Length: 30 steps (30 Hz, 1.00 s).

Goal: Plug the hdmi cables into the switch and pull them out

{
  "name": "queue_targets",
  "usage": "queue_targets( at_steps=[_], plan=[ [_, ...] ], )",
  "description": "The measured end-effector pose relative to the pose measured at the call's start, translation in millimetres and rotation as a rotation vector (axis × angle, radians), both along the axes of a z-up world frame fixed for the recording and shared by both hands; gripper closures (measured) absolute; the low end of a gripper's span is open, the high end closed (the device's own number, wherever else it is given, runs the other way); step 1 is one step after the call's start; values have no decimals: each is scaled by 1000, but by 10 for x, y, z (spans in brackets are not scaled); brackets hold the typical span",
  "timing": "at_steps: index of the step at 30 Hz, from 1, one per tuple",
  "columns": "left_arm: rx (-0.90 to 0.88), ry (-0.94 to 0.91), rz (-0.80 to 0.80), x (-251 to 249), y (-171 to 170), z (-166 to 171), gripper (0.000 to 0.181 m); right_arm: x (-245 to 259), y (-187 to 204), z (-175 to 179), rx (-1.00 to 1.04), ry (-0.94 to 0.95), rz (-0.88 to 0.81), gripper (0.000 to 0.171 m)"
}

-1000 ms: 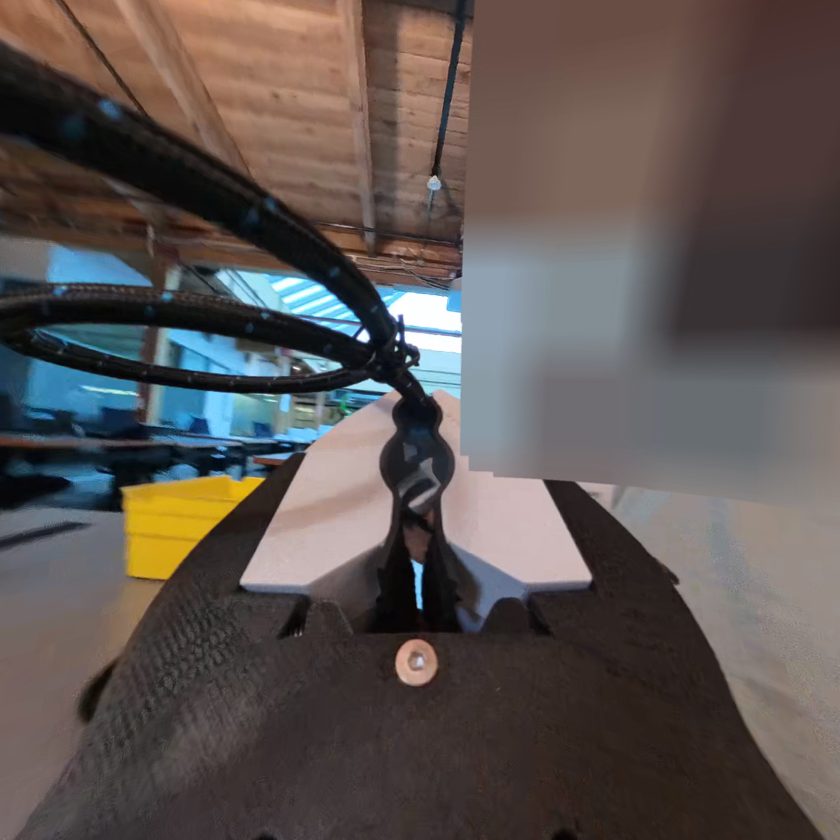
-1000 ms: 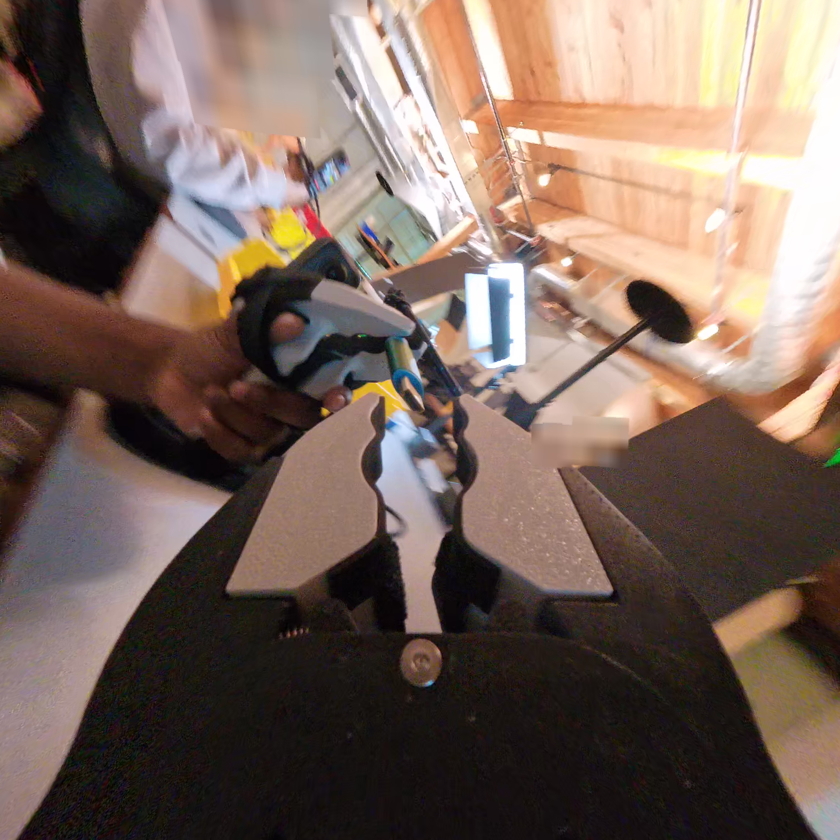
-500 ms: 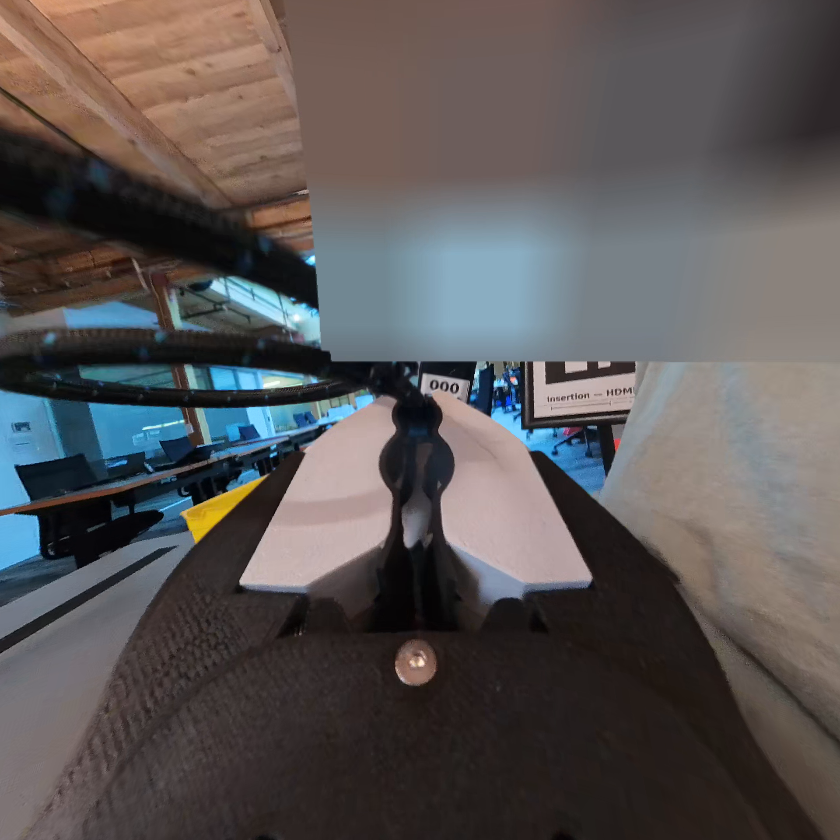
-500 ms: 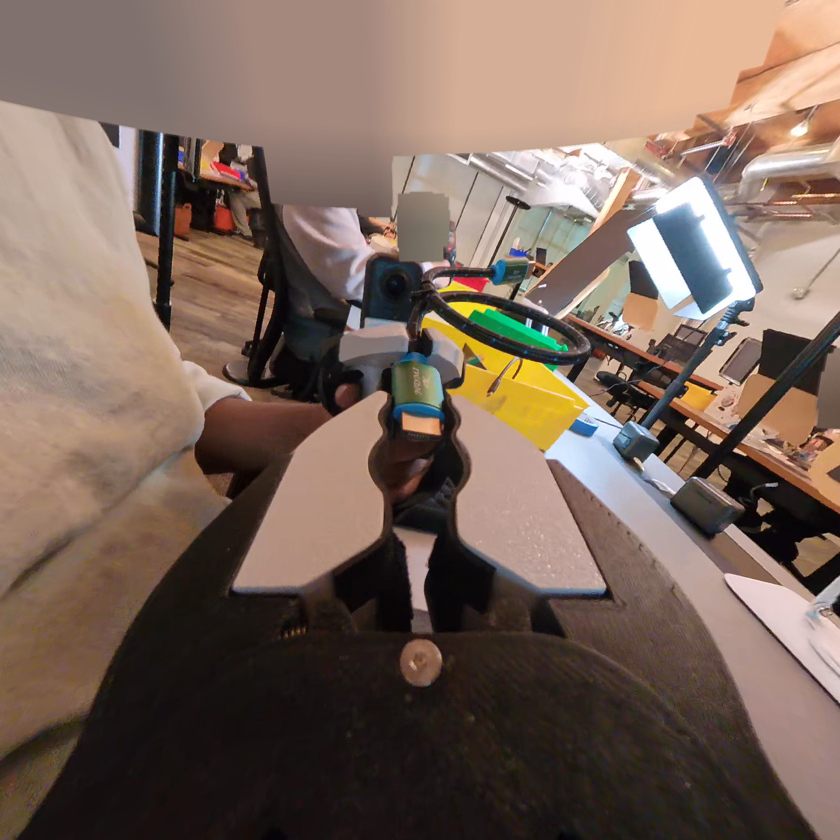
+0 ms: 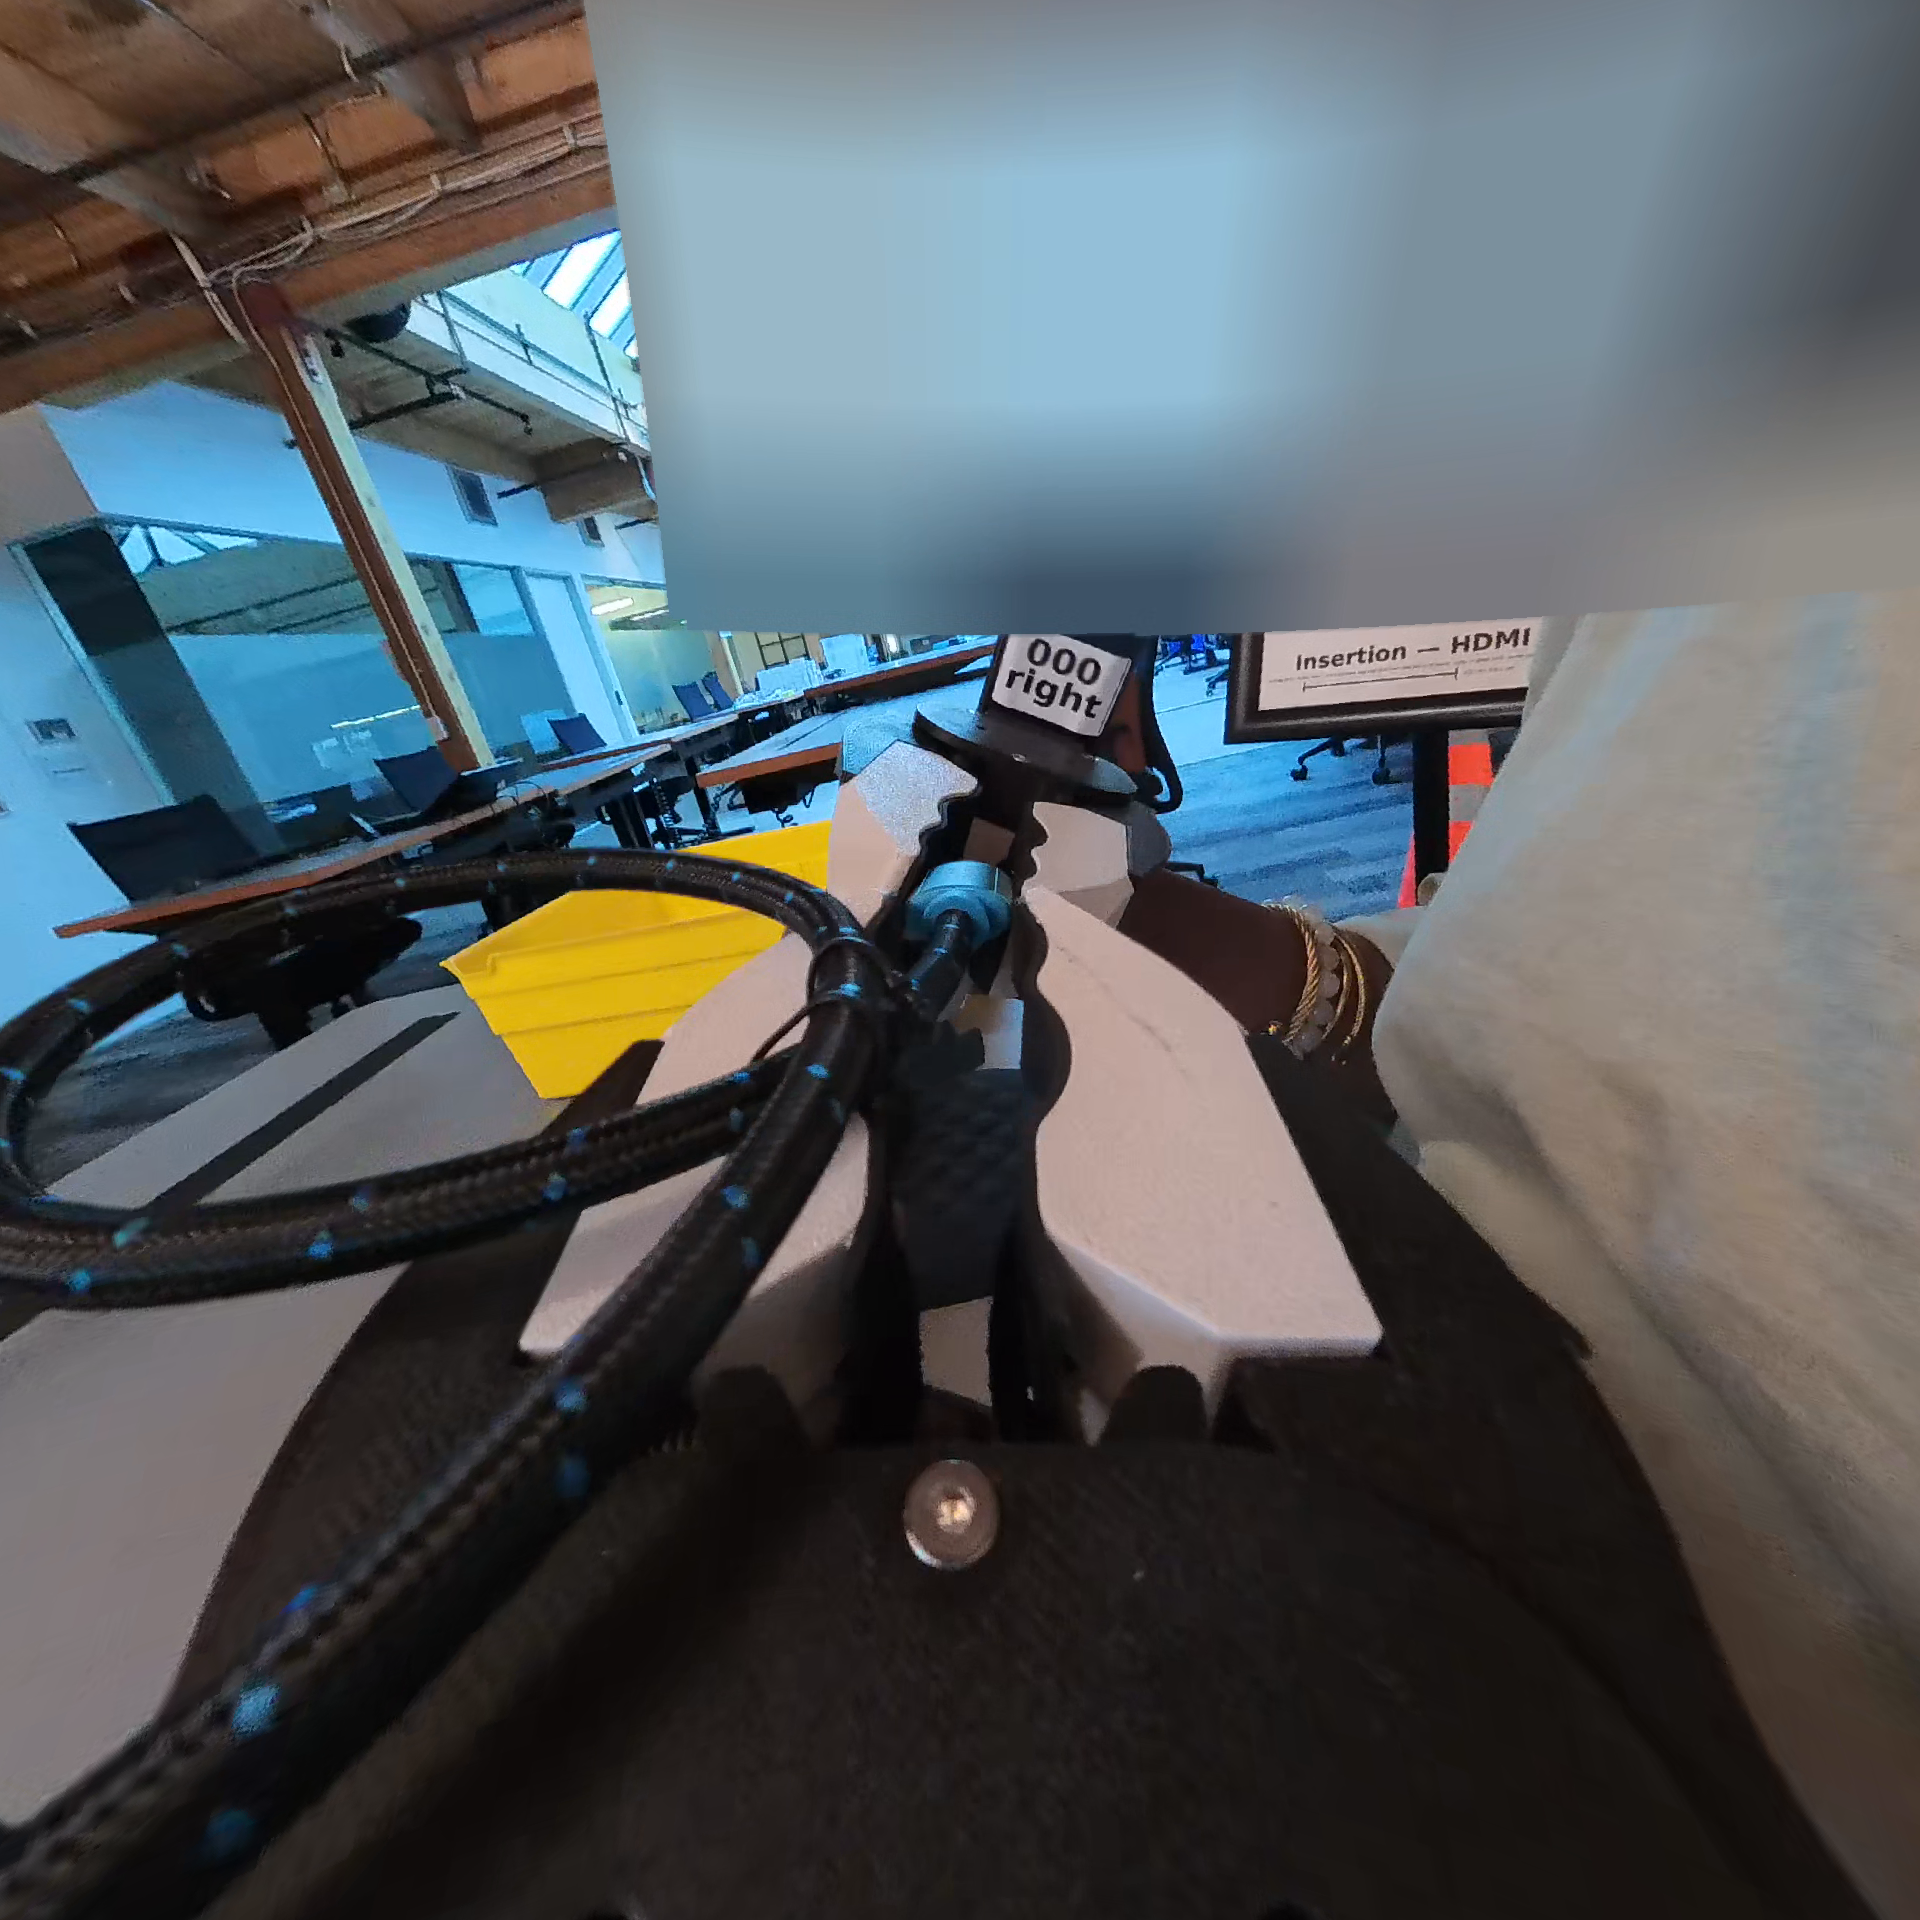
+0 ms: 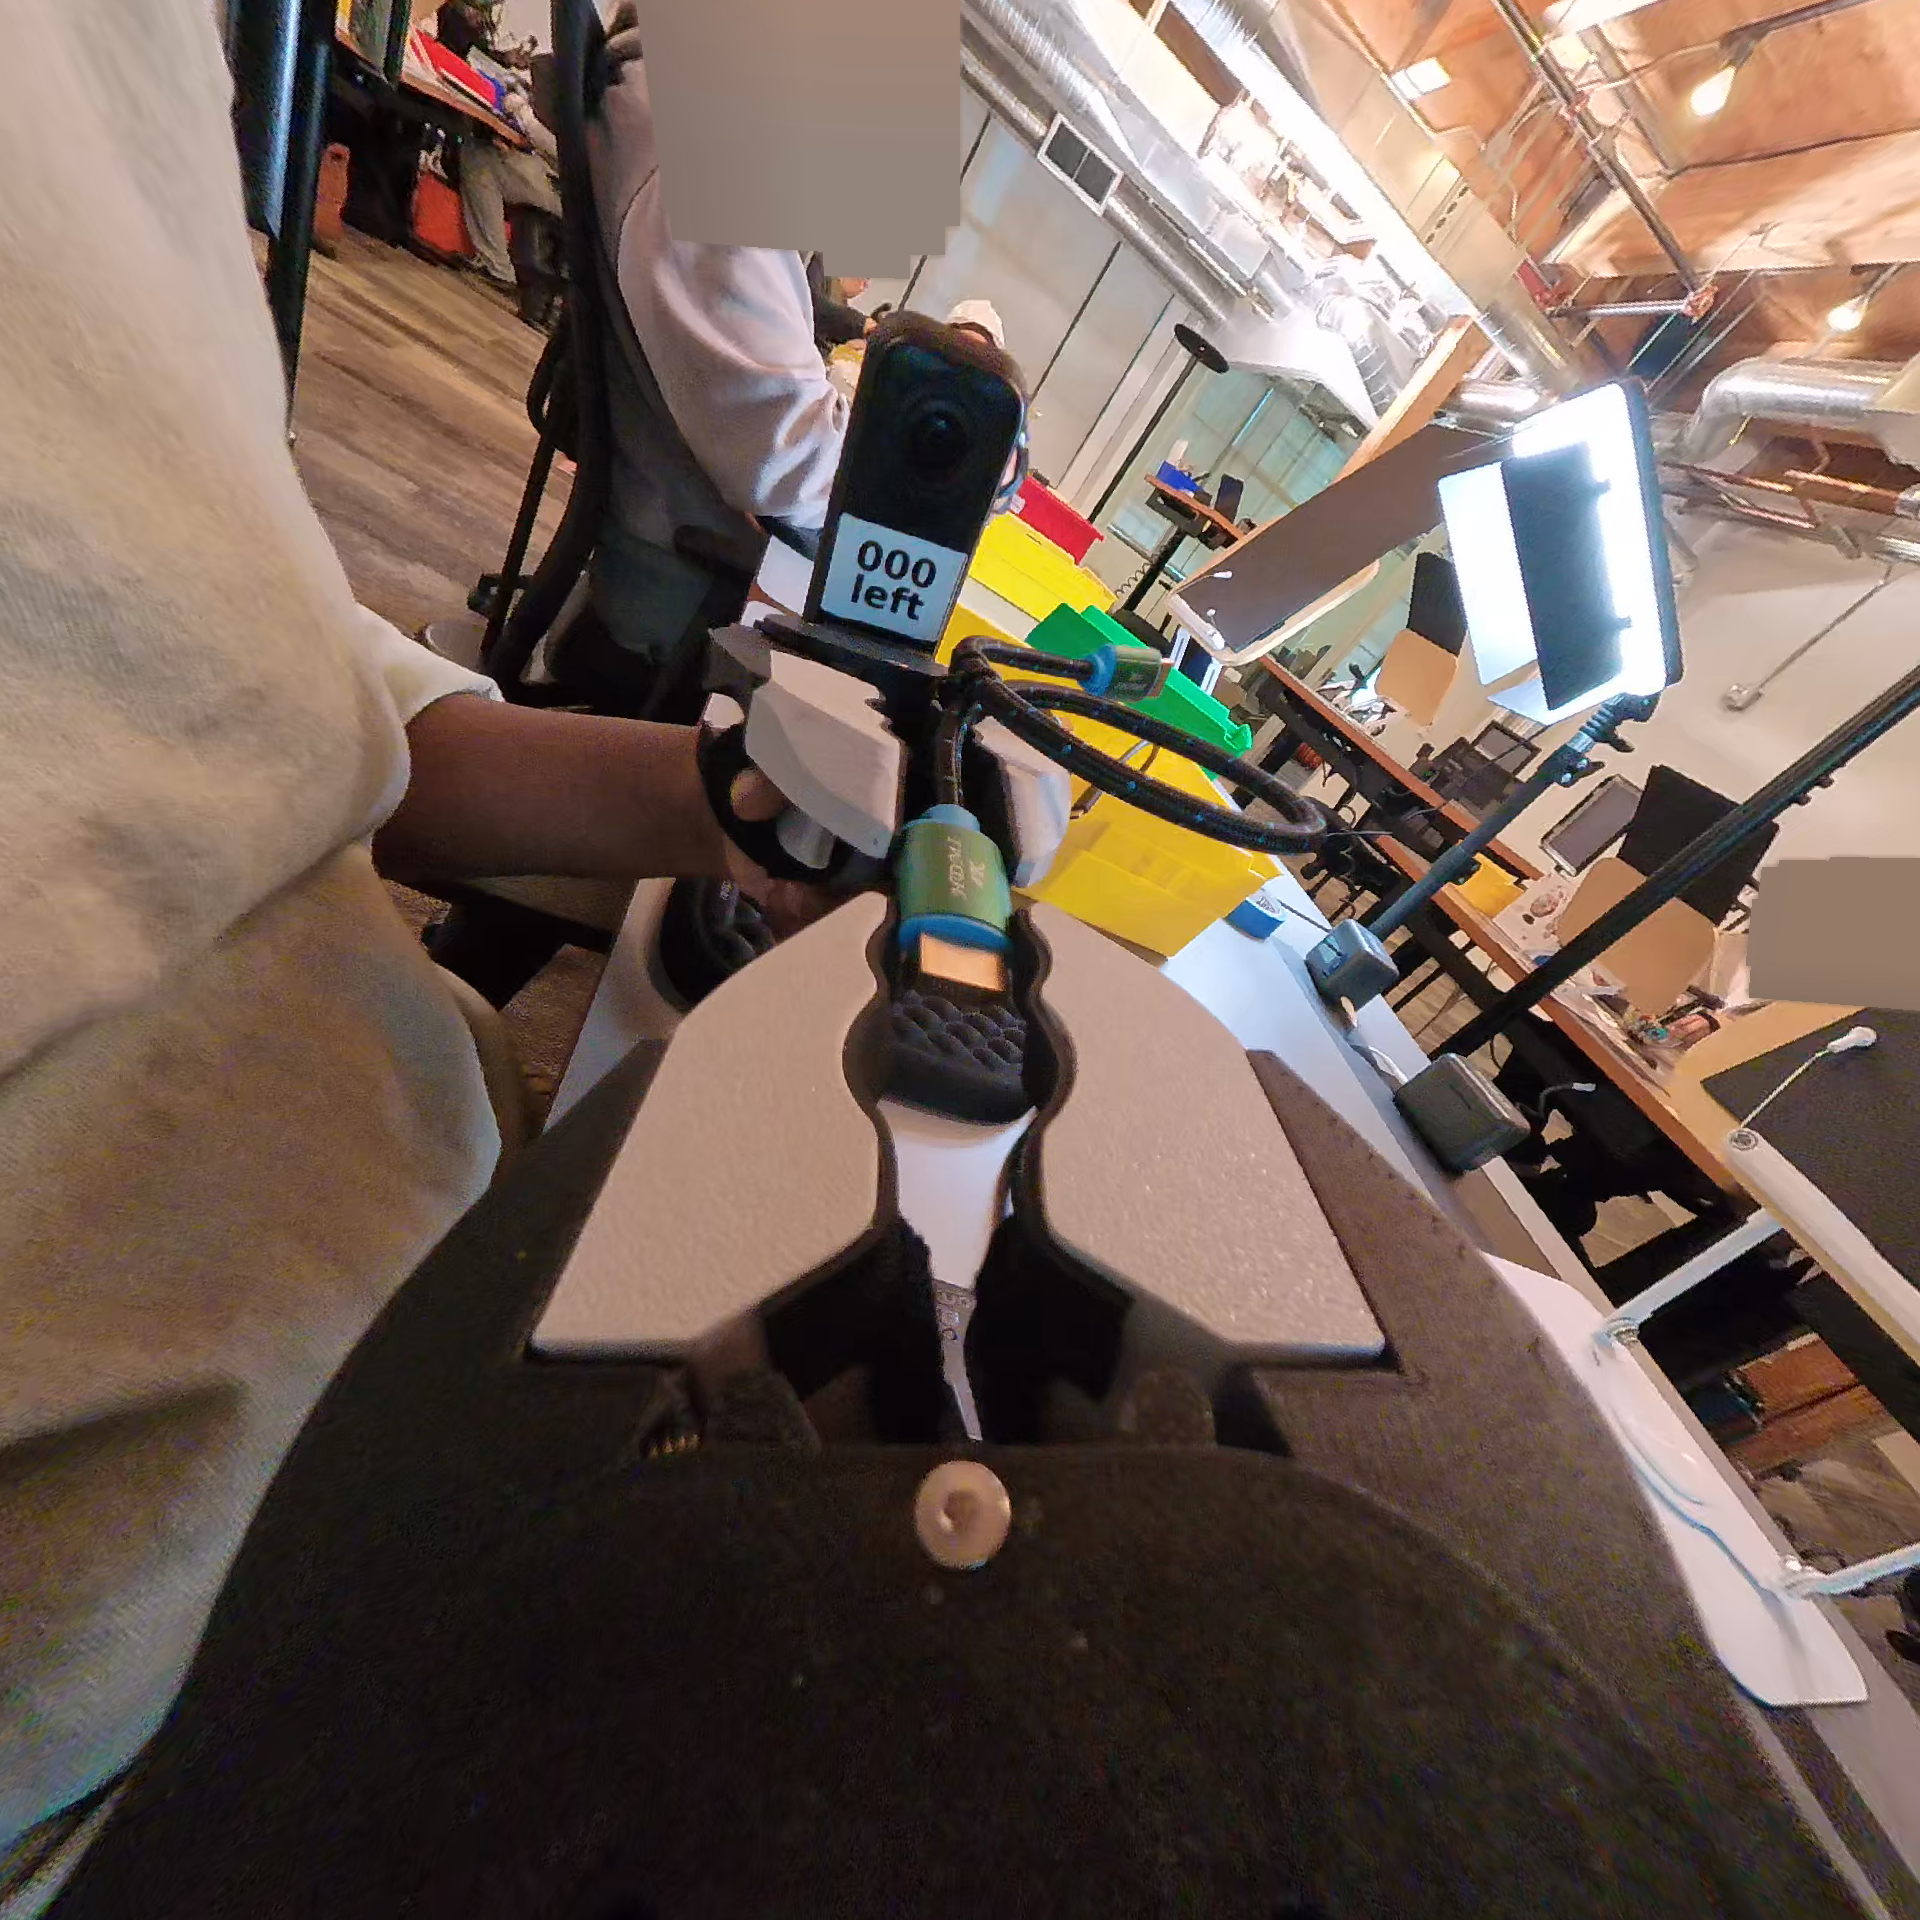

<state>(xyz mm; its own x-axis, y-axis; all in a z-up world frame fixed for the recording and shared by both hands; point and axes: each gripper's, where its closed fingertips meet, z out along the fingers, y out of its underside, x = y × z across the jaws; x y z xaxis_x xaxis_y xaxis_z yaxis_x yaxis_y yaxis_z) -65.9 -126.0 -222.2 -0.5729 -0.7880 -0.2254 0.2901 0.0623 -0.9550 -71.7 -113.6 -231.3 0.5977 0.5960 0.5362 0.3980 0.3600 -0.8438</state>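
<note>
Both tongs face each other, tip to tip. Left tongs [image 5: 940, 1049] clamp the braided cable behind the HDMI plug [image 6: 948, 881]; right tongs [image 6: 956, 971], partly open, straddle it. Plug's long axis points at me; switch not visible.

Plug [image 6: 951, 894] sits at the right gripper [image 6: 956, 997] tips, facing in; the left gripper [image 6: 894, 769] blocks straight beyond it. Left of the plug, a cream sleeve [image 6: 156, 727] closes that side. Right of the plug, a black cable loop [image 6: 1143, 769] juts out over yellow bins [image 6: 1132, 883]; white tabletop [image 6: 1236, 977] beyond lies open.
</note>
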Motion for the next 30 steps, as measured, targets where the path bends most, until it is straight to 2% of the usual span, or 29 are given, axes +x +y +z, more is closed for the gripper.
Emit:
queue_targets(
  at_steps=[1, 5, 9, 12, 14, 16, 18, 20, 24, 27, 30],
  plan=[
    [-1, 4, -1, 0, -2, 0, 161, 0, -1, 0, 4, -5, -2, 151],
    [2, -8, 8, 6, 10, -4, 158, 8, 8, -2, 11, -9, -10, 151],
    [80, -40, 102, 27, 113, -25, 160, 92, 86, -52, -27, 0, -68, 148],
    [136, -26, 233, -21, 398, -9, 162, 269, 98, -233, -148, -21, -104, 120],
    [201, 3, 337, -69, 619, -45, 162, 431, 93, -477, -296, -73, -148, 98],
    [247, 20, 403, -124, 778, -76, 162, 688, 132, -793, -421, -214, -268, 90],
    [262, 29, 428, -165, 868, -104, 162, 909, 194, -1038, -487, -365, -380, 93],
    [275, 30, 451, -174, 939, -136, 162, 893, 245, -1182, -561, -416, -394, 96],
    [262, 31, 425, -175, 959, -209, 162, 869, 430, -1393, -637, -567, -426, 112],
    [256, 67, 398, -166, 960, -298, 162, 840, 558, -1440, -685, -542, -391, 129],
    [223, 87, 369, -157, 957, -344, 161, 863, 600, -1442, -675, -502, -352, 130]
  ],
)
